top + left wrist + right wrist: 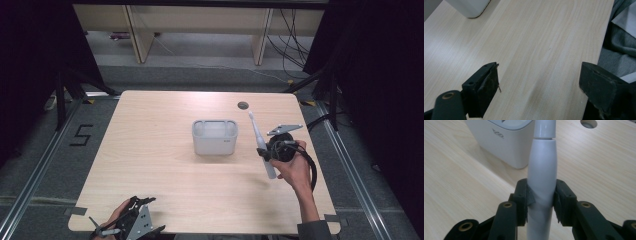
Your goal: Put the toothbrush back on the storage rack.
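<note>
A white electric toothbrush is clamped by its handle in my right gripper, whose pads press on both sides of it. It stands tilted above the table, brush head pointing away, just right of a white square container. My left gripper rests at the table's near left edge, its jaws wide apart over bare wood with nothing between them.
The light wooden table has a round cable hole at the back right. Grey cloth lies past the table edge in the left gripper view. Dark frames and cables surround the table on the floor.
</note>
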A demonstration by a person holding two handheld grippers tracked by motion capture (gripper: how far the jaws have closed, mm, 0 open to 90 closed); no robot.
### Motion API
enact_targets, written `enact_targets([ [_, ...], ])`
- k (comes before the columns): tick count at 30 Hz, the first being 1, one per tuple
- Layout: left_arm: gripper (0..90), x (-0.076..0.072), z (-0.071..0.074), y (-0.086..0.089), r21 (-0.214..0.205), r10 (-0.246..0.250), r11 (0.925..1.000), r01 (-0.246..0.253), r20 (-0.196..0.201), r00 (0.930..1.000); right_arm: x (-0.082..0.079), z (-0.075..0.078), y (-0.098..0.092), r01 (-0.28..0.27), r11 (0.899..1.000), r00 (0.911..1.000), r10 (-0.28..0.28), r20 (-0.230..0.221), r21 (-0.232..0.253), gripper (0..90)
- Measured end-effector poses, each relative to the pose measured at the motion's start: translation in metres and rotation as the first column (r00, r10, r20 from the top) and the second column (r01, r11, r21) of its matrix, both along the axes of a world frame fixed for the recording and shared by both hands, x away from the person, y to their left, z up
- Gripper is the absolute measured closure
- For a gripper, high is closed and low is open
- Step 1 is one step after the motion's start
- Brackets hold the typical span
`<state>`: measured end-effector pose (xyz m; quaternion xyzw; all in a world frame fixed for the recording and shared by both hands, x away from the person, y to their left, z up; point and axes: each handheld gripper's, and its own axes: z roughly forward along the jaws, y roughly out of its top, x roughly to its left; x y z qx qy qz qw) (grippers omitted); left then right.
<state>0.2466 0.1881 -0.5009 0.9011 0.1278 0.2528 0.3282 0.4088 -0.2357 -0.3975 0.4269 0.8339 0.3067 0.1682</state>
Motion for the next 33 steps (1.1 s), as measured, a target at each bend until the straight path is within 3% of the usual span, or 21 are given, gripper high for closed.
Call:
enact_targets([
  [1, 15.6, 0.001, 0.000, 0.001, 0.022, 0.000, 0.9998, 0.000, 0.008, 1.0000, 0.001, 0.001, 0.002, 0.000, 1.000, 1.0000, 0.000, 0.001, 0.017, 67.0],
  [4, 15.5, 0.001, 0.000, 0.000, 0.015, -0.002, 0.9999, 0.002, 0.008, 1.0000, 0.005, -0.001, 0.003, -0.024, 0.999, 0.9996, 0.024, 0.012, 0.030, 67.0],
  [5, 15.6, 0.001, 0.000, 0.000, 0.015, -0.002, 0.9999, 0.002, 0.008, 1.0000, 0.004, 0.000, 0.004, -0.007, 0.999, 1.0000, 0.007, -0.003, 0.037, 67.0],
  [7, 15.5, 0.001, 0.000, 0.000, 0.014, -0.003, 0.9999, 0.003, 0.008, 1.0000, 0.006, 0.000, 0.004, -0.020, 0.999, 0.9998, 0.019, 0.011, 0.032, 67.0],
  [8, 15.6, 0.001, 0.000, 0.000, 0.014, -0.002, 0.9999, 0.002, 0.008, 1.0000, 0.007, -0.001, 0.008, -0.008, 0.998, 0.9994, 0.006, 0.033, 0.063, 67.1],
  [9, 15.6, 0.001, 0.000, 0.000, 0.014, -0.002, 0.9999, 0.002, 0.008, 1.0000, 0.006, 0.002, 0.008, 0.000, 0.998, 1.0000, 0.000, 0.006, 0.056, 67.0],
  [11, 15.6, 0.001, 0.000, 0.001, 0.023, -0.001, 0.9997, 0.001, 0.007, 1.0000, 0.008, 0.001, 0.008, -0.019, 0.999, 0.9993, 0.018, 0.033, 0.047, 67.0],
  [12, 15.6, 0.001, 0.000, 0.001, 0.020, -0.002, 0.9998, 0.002, 0.005, 1.0000, 0.006, 0.004, 0.010, 0.001, 0.998, 1.0000, -0.001, -0.005, 0.059, 67.0],
  [14, 15.5, 0.001, 0.000, 0.001, 0.013, -0.001, 0.9999, 0.001, 0.008, 1.0000, 0.010, 0.004, 0.012, -0.029, 0.998, 0.9985, 0.026, 0.048, 0.058, 67.0],
  [15, 15.6, 0.001, 0.000, 0.001, 0.022, -0.001, 0.9998, 0.001, 0.005, 1.0000, 0.008, 0.006, 0.014, -0.007, 0.997, 0.9998, 0.006, 0.021, 0.070, 67.0],
  [17, 15.5, 0.002, 0.001, 0.001, 0.027, -0.009, 0.9996, 0.008, 0.012, 0.9999, 0.011, 0.006, 0.014, -0.044, 0.996, 0.9985, 0.041, 0.036, 0.073, 67.0],
  [20, 15.6, 0.001, -0.001, 0.000, 0.013, 0.000, 0.9999, 0.000, 0.007, 1.0000, 0.009, 0.006, 0.016, -0.041, 0.997, 0.9985, 0.038, 0.040, 0.067, 67.0],
  [22, 15.5, 0.002, 0.000, 0.001, 0.029, -0.008, 0.9995, 0.007, 0.014, 0.9999, 0.009, 0.006, 0.017, -0.047, 0.995, 0.9985, 0.044, 0.032, 0.086, 67.0],
  [23, 15.5, 0.002, 0.001, 0.001, 0.027, -0.006, 0.9996, 0.006, 0.013, 0.9999, 0.010, 0.004, 0.017, -0.057, 0.995, 0.9972, 0.053, 0.053, 0.081, 67.0],
  [24, 15.6, 0.002, 0.001, 0.001, 0.022, -0.007, 0.9997, 0.007, 0.011, 0.9999, 0.008, 0.006, 0.018, -0.029, 0.995, 0.9994, 0.027, 0.024, 0.092, 67.0],
  [25, 15.6, 0.002, 0.001, 0.001, 0.022, -0.007, 0.9997, 0.007, 0.011, 0.9999, 0.008, 0.006, 0.018, -0.029, 0.995, 0.9994, 0.027, 0.024, 0.092, 67.0],
  [27, 15.6, 0.002, 0.000, 0.002, 0.023, -0.007, 0.9997, 0.007, 0.011, 0.9999, 0.009, 0.005, 0.017, -0.039, 0.996, 0.9983, 0.035, 0.046, 0.085, 67.0],
  [28, 15.6, 0.002, 0.001, 0.002, 0.029, -0.007, 0.9996, 0.007, 0.006, 1.0000, 0.012, 0.002, 0.016, -0.098, 0.992, 0.9922, 0.091, 0.086, 0.076, 67.0],
  [29, 15.6, 0.002, 0.001, 0.002, 0.031, -0.007, 0.9995, 0.007, 0.005, 1.0000, 0.012, 0.002, 0.016, -0.098, 0.992, 0.9922, 0.091, 0.086, 0.076, 67.0],
  [30, 15.5, 0.002, 0.000, 0.001, 0.021, -0.006, 0.9998, 0.006, 0.013, 0.9999, 0.008, 0.003, 0.019, -0.048, 0.994, 0.9980, 0.044, 0.045, 0.102, 67.0],
  [33, 15.6, 0.003, 0.000, 0.001, 0.034, -0.005, 0.9994, 0.004, 0.017, 0.9998, 0.009, 0.004, 0.019, -0.069, 0.992, 0.9963, 0.063, 0.058, 0.102, 67.0],
])
